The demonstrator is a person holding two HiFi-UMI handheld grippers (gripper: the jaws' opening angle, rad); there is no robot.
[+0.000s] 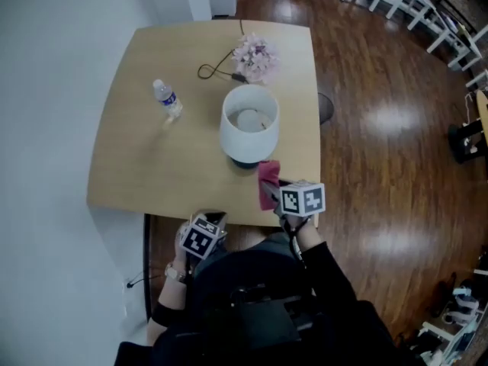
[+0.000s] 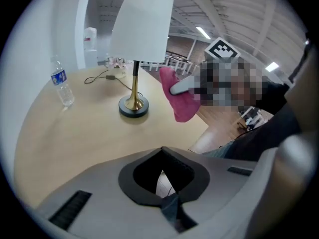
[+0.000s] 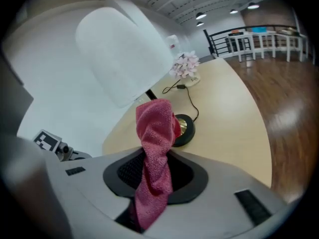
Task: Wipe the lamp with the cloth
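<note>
The right gripper [image 1: 279, 195] has its jaws clenched on the pink terry cloth [image 3: 155, 148], which stands up toward the white-shaded lamp with a brass stem and dark round base [image 3: 124, 54]. The lamp stands upright on the light wooden surface [image 1: 145, 151], just ahead of these jaws (shade overhead). The left gripper [image 1: 200, 237], its jaws closed on nothing, is farther away.
</note>
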